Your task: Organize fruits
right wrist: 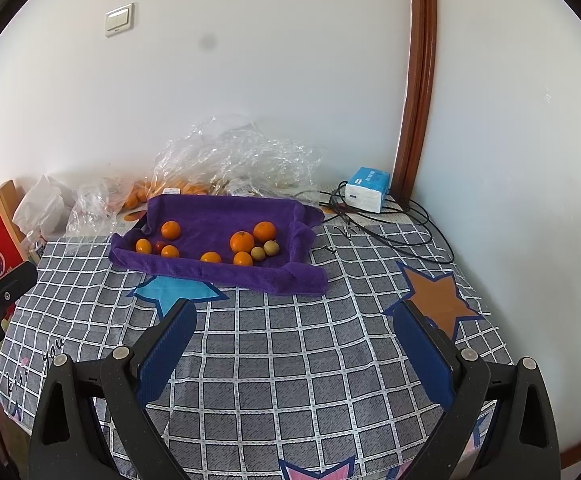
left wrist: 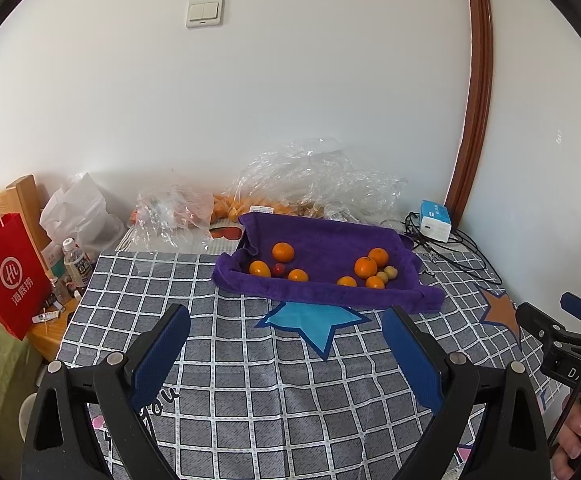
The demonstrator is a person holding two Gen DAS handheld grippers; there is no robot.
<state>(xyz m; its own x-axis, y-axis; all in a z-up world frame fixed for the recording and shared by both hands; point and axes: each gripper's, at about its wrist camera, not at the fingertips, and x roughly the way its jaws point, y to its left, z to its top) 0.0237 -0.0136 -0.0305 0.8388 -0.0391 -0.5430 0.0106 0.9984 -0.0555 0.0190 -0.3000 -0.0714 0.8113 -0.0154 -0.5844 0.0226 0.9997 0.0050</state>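
Both of your grippers hang over the checked tablecloth (right wrist: 274, 360), short of the fruit. The left gripper (left wrist: 286, 344) stands wide with nothing between its blue pads, and the right gripper (right wrist: 296, 340) is just as wide and just as bare. Neither touches anything.

The fruit sits in the purple towel-lined tray (left wrist: 330, 300) at the far side of the table. In it you have two loose groups. On the tray's left lie three oranges, one set back (left wrist: 282, 251) and two nearer the front rim, with a small red fruit (left wrist: 277, 269) between those two. On the right lie four more oranges, the biggest (left wrist: 365, 267) in the middle of them, and two small yellow-green fruits (right wrist: 264, 250) touching each other just beside it.

This layout fits two stages: either the fruit is gathered in the tray with kinds mixed and sorting is due, or the gathering itself is the goal and it already lies done. The pictures do not settle which. Any grasp from here needs a long reach forward over the tray's front rim, and round fruit on soft towel will likely roll if nudged.

Behind the tray, crumpled clear plastic bags (right wrist: 234, 152) hold what look like more oranges (right wrist: 138, 196), though the plastic blurs them.
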